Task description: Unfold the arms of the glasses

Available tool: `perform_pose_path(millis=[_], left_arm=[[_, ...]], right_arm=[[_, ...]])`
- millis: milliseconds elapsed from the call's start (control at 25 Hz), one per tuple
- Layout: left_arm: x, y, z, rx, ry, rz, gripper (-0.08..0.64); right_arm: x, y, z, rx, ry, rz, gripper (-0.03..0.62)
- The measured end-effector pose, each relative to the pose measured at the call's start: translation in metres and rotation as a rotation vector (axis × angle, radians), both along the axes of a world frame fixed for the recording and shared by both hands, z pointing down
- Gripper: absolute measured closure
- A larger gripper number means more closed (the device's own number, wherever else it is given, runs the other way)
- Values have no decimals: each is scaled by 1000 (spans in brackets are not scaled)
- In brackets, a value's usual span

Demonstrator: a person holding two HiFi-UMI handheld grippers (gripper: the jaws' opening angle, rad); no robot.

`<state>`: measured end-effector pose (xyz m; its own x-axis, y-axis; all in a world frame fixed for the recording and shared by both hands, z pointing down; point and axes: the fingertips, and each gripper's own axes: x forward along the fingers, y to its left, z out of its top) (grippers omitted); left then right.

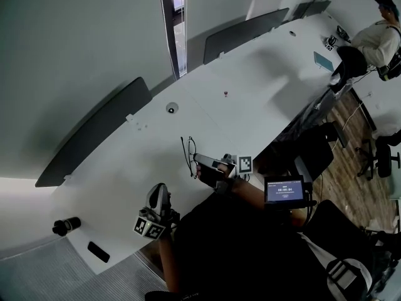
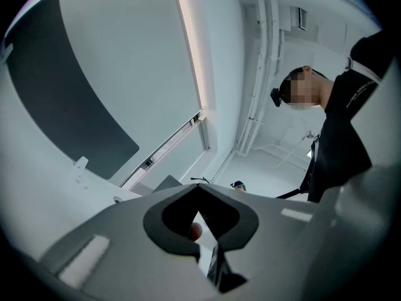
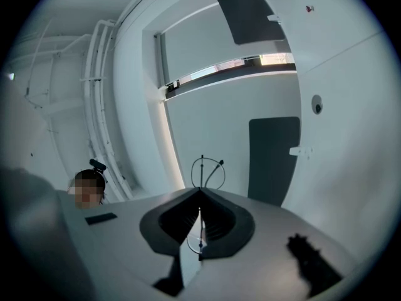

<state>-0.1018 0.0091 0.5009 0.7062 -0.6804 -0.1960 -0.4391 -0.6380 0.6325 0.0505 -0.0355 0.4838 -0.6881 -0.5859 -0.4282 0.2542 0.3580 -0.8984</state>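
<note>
The thin dark wire-rimmed glasses [image 1: 188,152] lie near the front edge of the white table [image 1: 250,86]. My right gripper [image 1: 199,160] reaches in from the right and is shut on their frame. In the right gripper view the jaws [image 3: 199,196] are closed, with one wire rim of the glasses [image 3: 207,170] standing just beyond the tips and more wire in the hollow behind them. My left gripper [image 1: 160,192] sits lower left at the table's edge, apart from the glasses. Its jaws [image 2: 200,187] are shut, and I see nothing gripped between them.
Dark divider panels [image 1: 94,133] [image 1: 244,33] stand along the table's far side. A black cylinder [image 1: 66,224] and a flat black item [image 1: 98,251] lie at the near left corner. A screen device [image 1: 285,190] and chairs are to the right, and a person [image 1: 376,39] sits at the far end.
</note>
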Motion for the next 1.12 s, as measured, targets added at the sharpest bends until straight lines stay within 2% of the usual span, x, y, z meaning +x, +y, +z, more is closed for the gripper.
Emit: perform_pose_path(millis=[240, 440, 600, 760, 960, 1120], left_arm=[[19, 1, -16, 90, -84, 19, 543], [35, 11, -4, 155, -254, 67, 514], [47, 17, -1, 196, -326, 96, 502], [53, 18, 0, 212, -343, 106, 485], [51, 16, -6, 179, -331, 93, 468], [48, 17, -9, 201, -367, 82, 444]], right_arm=[[-6, -2, -3, -40, -24, -8, 583], [-11, -4, -9, -60, -42, -26, 583], [-13, -1, -10, -73, -62, -40, 583], [-10, 2, -9, -98, -83, -32, 583], [-7, 2, -8, -107, -74, -14, 583], [-13, -1, -8, -120, -80, -18, 583]])
